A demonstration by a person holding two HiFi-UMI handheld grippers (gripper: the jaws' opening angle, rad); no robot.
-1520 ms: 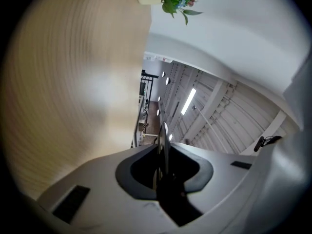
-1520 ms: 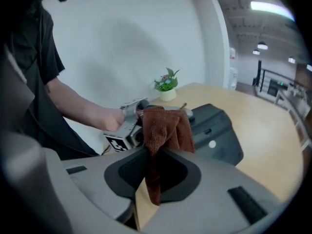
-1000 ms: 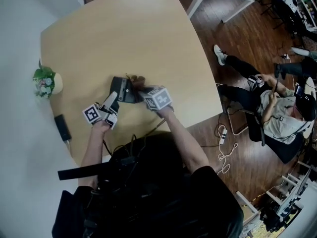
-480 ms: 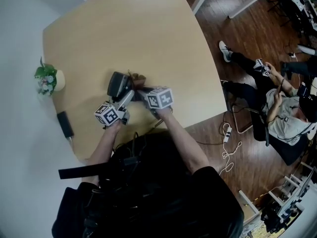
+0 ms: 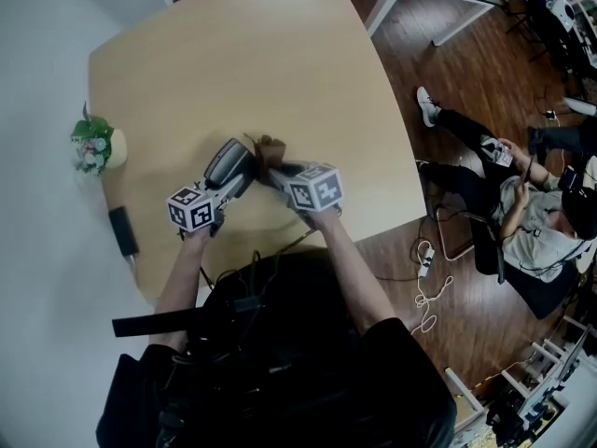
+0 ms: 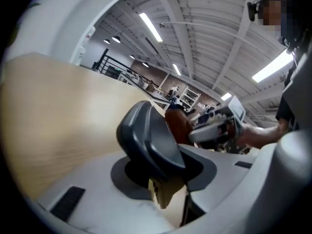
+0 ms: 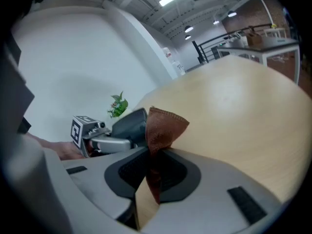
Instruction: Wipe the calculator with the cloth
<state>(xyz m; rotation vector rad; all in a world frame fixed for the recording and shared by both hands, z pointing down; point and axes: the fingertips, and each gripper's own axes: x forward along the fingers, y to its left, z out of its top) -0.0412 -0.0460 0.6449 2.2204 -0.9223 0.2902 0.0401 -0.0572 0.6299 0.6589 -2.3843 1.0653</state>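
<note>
Left claw (image 6: pixel 167 199) closing onto the calculator (image 6: pixel 148 143), tipped up off the bench (image 5: pixel 252 73); right claw (image 7: pixel 146 191) clamped on the brown cloth (image 7: pixel 163 128). Edge grip looks thin: a firm wipe could twist it loose.

The head camera looks steeply down from over the person's shoulders and takes in the whole bench (image 5: pixel 280 63) and both tools from some way above. The camera on the left tool (image 5: pixel 233 177) sits close behind its jaws, which are closing with the calculator (image 5: pixel 227 160) between them. It faces across the bench towards the right tool (image 5: pixel 277 166), rolled so that ceiling fills its upper part. The right tool's camera looks closely along its own jaws, past the cloth (image 5: pixel 270 147), back at the left tool and the wall. All three views share calculator, cloth and bench top.
</note>
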